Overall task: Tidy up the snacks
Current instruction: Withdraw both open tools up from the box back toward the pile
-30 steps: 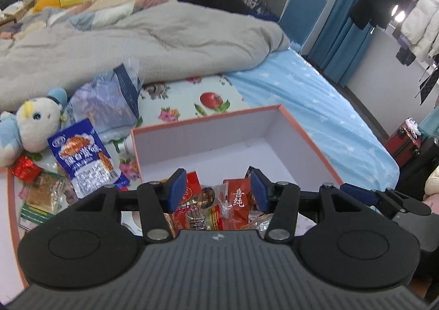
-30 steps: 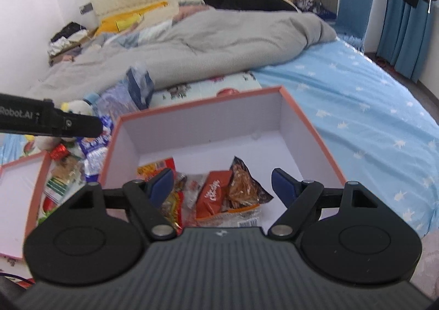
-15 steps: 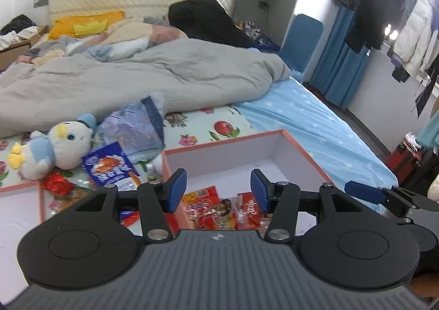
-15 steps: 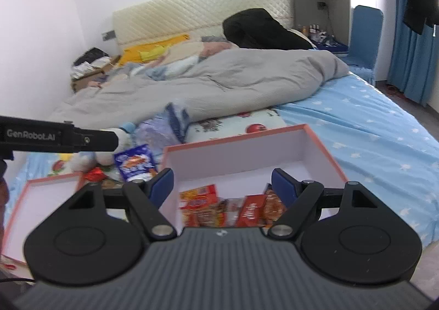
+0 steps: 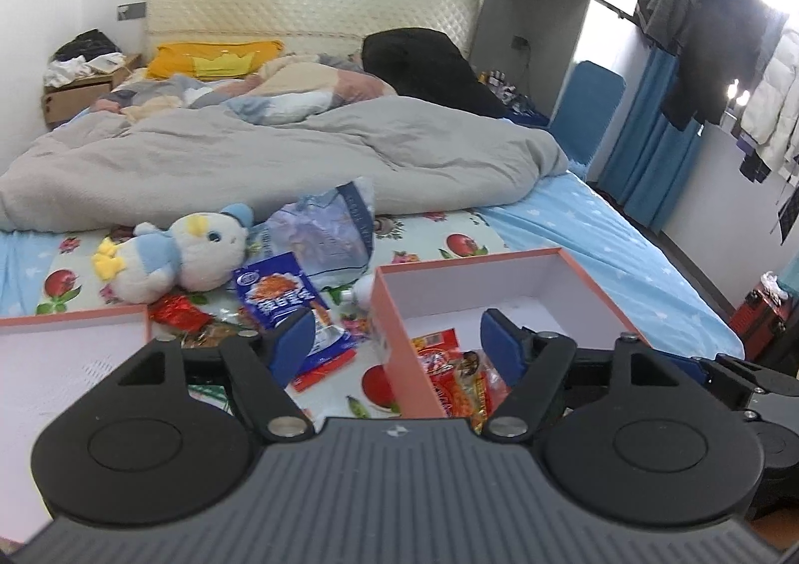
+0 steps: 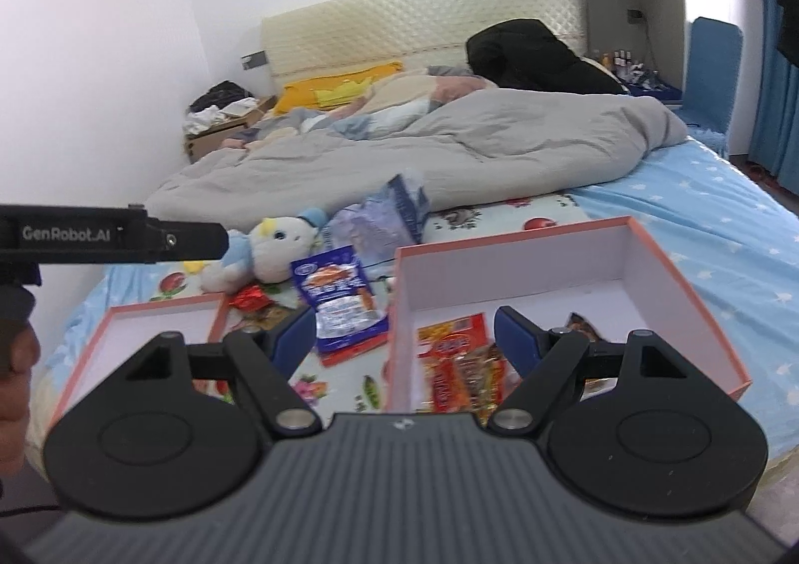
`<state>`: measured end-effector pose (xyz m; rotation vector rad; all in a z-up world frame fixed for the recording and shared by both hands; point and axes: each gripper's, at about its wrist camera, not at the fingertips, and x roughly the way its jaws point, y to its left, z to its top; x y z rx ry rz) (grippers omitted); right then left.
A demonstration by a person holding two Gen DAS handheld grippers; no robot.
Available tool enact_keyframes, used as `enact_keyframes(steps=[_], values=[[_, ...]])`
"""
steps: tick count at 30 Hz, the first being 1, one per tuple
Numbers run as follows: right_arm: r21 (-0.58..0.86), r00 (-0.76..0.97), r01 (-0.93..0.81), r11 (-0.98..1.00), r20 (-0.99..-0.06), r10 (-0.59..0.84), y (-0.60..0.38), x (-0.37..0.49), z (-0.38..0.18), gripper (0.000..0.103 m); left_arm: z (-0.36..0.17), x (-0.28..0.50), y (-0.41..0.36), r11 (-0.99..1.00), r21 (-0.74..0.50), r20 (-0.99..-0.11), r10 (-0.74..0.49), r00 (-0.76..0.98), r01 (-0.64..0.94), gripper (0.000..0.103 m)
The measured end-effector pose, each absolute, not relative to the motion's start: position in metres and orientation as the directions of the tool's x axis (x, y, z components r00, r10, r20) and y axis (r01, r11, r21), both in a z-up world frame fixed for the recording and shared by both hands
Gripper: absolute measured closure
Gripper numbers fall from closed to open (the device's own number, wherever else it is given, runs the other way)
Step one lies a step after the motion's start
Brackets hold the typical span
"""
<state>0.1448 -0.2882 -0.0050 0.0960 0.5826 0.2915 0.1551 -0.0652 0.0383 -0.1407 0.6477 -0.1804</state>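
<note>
An orange-edged white box (image 5: 589, 279) (image 6: 664, 264) lies on the bed and holds several red snack packets (image 5: 449, 369) (image 6: 459, 364) in its near left corner. A blue snack packet (image 5: 284, 294) (image 6: 339, 294) and a small red wrapper (image 5: 175, 314) (image 6: 249, 297) lie on the floral sheet left of the box. My left gripper (image 5: 399, 344) is open and empty, held above the box's left wall. My right gripper (image 6: 404, 334) is open and empty, above the same wall. The left gripper's body (image 6: 115, 239) shows at the left of the right wrist view.
The box lid (image 5: 75, 314) (image 6: 165, 309) lies open side up at the left. A plush duck (image 5: 175, 254) (image 6: 269, 249) and a crumpled clear bag (image 5: 324, 234) (image 6: 384, 214) lie behind the loose snacks. A grey duvet (image 5: 274, 154) covers the far bed. A blue chair (image 5: 594, 105) and curtains stand at the right.
Both grippers have pulled back and up from the box and shifted left, so more of the bed and the loose snacks show. Both stay open and empty.
</note>
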Motion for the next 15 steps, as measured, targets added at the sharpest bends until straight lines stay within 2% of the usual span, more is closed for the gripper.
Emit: enact_keyframes(steps=[2, 15], values=[[0.168, 0.796, -0.257, 0.952, -0.522, 0.306, -0.281, 0.139, -0.005, 0.023, 0.038, 0.145, -0.057, 0.976, -0.187, -0.58, -0.199, 0.79, 0.108, 0.019], [0.171, 0.771, -0.338, 0.925, -0.514, 0.377, -0.26, 0.096, -0.022, 0.023, 0.013, 0.077, -0.022, 0.981, -0.192, -0.567, -0.134, 0.813, 0.028, 0.018]])
